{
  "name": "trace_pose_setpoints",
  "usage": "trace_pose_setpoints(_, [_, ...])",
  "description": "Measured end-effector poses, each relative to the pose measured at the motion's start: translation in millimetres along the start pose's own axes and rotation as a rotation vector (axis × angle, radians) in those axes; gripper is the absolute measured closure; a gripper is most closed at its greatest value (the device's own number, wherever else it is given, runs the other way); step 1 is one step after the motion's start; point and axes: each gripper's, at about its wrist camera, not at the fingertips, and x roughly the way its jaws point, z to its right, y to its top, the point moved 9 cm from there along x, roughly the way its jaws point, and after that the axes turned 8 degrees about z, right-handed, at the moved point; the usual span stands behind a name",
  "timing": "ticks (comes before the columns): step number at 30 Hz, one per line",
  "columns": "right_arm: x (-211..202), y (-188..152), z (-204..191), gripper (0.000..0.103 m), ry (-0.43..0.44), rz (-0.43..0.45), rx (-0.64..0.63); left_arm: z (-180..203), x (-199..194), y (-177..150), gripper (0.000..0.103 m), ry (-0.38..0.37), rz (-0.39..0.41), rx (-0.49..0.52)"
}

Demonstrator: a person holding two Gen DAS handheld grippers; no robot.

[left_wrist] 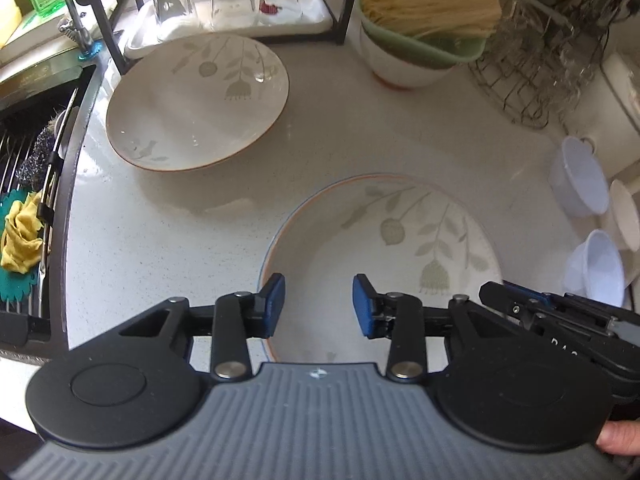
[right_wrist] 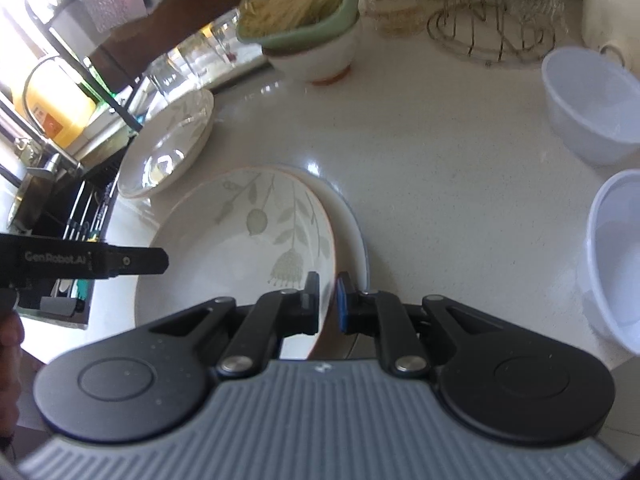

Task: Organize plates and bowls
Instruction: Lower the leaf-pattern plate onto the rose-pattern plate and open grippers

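nearest the left wrist camera, the left tool (left_wrist: 319,306) hovers with its blue pads apart and nothing between them, over the near rim of a cream floral ceramic plate (left_wrist: 384,248) on the speckled white desk (left_wrist: 320,128). a second cream floral plate (left_wrist: 196,104) lies well apart beside the sink.

from the right wrist view, the right tool (right_wrist: 329,302) is pinched narrow on the tilted plate's rim (right_wrist: 240,248), above a blue-rimmed plate (right_wrist: 356,236). stacking seems in hand; next, lower it level, then let go.

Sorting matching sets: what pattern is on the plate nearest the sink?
Pale green leaves and flowers on cream, brown rim; the plate shows best in the left wrist view.
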Motion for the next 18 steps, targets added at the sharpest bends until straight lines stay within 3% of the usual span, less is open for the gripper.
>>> trace_pose_setpoints(5, [-22.5, 12.6, 2.8, 0.091, 0.017, 0.064, 0.007, 5.9, -27.2, 5.3, 0.06, -0.013, 0.055, -0.059])
trace_pose_setpoints(11, [-45.8, 21.0, 14.4, 0.091, 0.037, 0.042, 0.062, 21.7, -64.3, 26.8, 0.06, -0.025, 0.15, -0.073])
trace_pose_setpoints(18, [-93.0, 49.3, 15.7, 0.091, 0.048, 0.152, 0.021, 46.4, -109.8, 33.8, 0.06, -0.041, 0.256, -0.028])
